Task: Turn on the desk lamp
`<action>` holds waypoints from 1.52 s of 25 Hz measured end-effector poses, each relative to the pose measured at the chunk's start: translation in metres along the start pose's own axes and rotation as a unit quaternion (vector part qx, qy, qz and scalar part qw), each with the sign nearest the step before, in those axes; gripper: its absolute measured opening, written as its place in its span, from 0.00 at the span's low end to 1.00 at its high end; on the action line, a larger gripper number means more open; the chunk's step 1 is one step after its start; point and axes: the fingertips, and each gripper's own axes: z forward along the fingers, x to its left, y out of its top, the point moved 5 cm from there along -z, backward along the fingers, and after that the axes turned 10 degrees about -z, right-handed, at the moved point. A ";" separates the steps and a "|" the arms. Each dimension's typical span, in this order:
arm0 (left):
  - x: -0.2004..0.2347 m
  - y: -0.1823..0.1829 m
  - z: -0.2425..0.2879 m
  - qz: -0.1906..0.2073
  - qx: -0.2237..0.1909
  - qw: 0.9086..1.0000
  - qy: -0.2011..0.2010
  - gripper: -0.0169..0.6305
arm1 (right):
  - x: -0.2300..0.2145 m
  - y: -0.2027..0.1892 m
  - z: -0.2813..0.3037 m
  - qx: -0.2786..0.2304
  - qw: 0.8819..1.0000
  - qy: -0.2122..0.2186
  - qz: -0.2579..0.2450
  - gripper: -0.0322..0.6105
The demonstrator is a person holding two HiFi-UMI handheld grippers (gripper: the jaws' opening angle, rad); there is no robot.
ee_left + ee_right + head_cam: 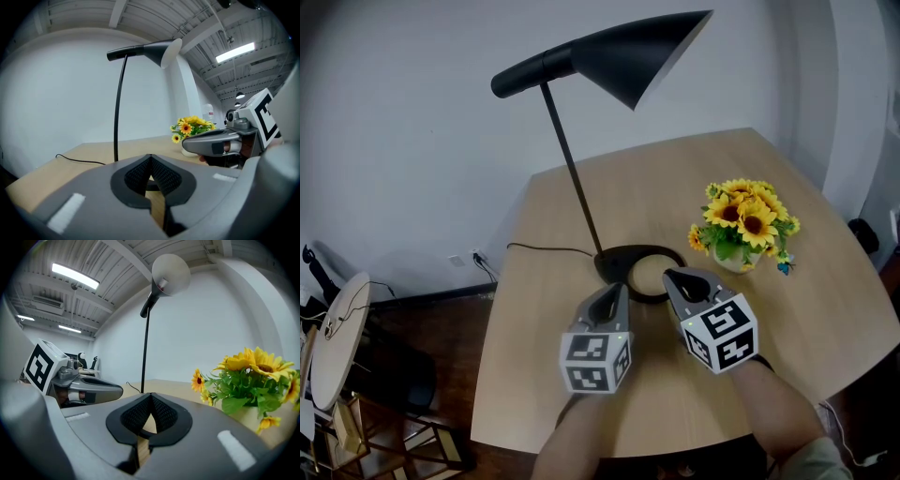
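The desk lamp point(577, 180) stood toward the back of the table point(546, 342), near its middle: matte black, with a smooth cone-shaped shade point(633, 56) on a short tube, a thin straight stem leaning from the vertical, and a flat ring-shaped base point(649, 255) lying on pale wood-grain. In the head view the near arc of that ring was covered by the two gripper tips. The shade's inside looked pale in the right gripper view; whether it glowed could not be told. A thin black cord point(546, 248) ran from the base toward the table's left edge.

The left gripper point(617, 287) and right gripper point(673, 277), grey with ribbed black pads, sat side by side just at the base's near edge. Each was clenched, pads meeting at the tip with nothing gripped; a dark sliver of the base showed through the narrow slit below.

To the right, well apart from the stem, yellow sunflowers point(746, 217) filled a pale rounded pot point(733, 262), mostly hidden by leaves
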 end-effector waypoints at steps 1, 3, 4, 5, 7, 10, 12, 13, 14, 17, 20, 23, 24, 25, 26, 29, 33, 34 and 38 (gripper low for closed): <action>0.000 0.000 0.000 0.000 0.000 1.000 0.000 0.02 | 0.000 0.000 0.000 0.000 1.000 0.001 0.001 0.05; 0.000 0.000 0.001 -0.001 0.000 1.000 0.000 0.02 | -0.001 -0.001 0.000 0.000 1.000 0.001 0.004 0.05; 0.000 0.000 0.001 0.000 -0.001 1.000 0.000 0.02 | -0.001 -0.001 0.001 0.000 1.000 0.001 0.005 0.05; 0.000 0.000 0.001 0.001 -0.001 1.000 0.001 0.02 | -0.001 -0.002 0.001 0.001 1.000 0.002 0.006 0.05; 0.000 0.001 0.000 0.004 -0.003 1.000 0.002 0.02 | -0.002 -0.003 0.002 0.003 1.000 0.002 0.007 0.05; 0.000 0.001 0.001 0.007 -0.004 1.000 0.003 0.02 | -0.004 -0.005 0.003 0.004 1.000 0.002 0.011 0.05; 0.001 0.001 0.002 0.003 -0.005 1.000 0.002 0.02 | -0.006 -0.006 0.003 0.004 1.000 0.001 0.015 0.05; 0.002 0.000 0.003 -0.001 -0.004 1.000 0.002 0.02 | -0.006 -0.006 0.003 0.004 1.000 0.001 0.016 0.05; 0.004 0.000 0.004 -0.007 -0.004 1.000 0.003 0.02 | -0.006 -0.006 0.003 0.004 1.000 0.001 0.017 0.05; 0.011 0.000 0.010 -0.006 0.004 1.000 0.014 0.02 | -0.007 -0.009 0.005 0.008 1.000 0.002 0.021 0.05; 0.018 0.010 0.022 0.024 0.019 0.999 0.028 0.02 | -0.010 -0.011 0.007 0.010 1.000 0.000 0.024 0.05; 0.025 0.023 0.038 0.034 0.027 0.999 0.030 0.02 | -0.013 -0.011 0.006 0.010 1.000 -0.005 0.026 0.05; 0.027 0.026 0.043 0.031 0.027 0.999 0.030 0.02 | -0.015 -0.012 0.006 0.010 1.000 -0.006 0.027 0.05; 0.030 0.026 0.049 0.029 0.027 0.999 0.030 0.02 | -0.016 -0.012 0.007 0.009 1.000 -0.008 0.029 0.05; 0.033 0.025 0.055 0.025 0.030 0.999 0.031 0.02 | -0.017 -0.012 0.007 0.009 0.999 -0.008 0.031 0.05; 0.046 0.014 0.070 0.019 0.051 0.998 0.040 0.02 | -0.017 -0.013 0.007 0.010 0.999 -0.007 0.035 0.05; 0.058 0.006 0.084 0.013 0.073 0.996 0.048 0.02 | -0.017 -0.013 0.007 0.008 0.999 -0.007 0.032 0.05; 0.059 0.006 0.087 0.013 0.077 0.996 0.047 0.02 | -0.017 -0.013 0.007 0.008 0.999 -0.007 0.032 0.05; 0.061 0.006 0.096 0.020 0.089 0.995 0.045 0.02 | -0.016 -0.013 0.007 0.008 0.999 -0.006 0.031 0.05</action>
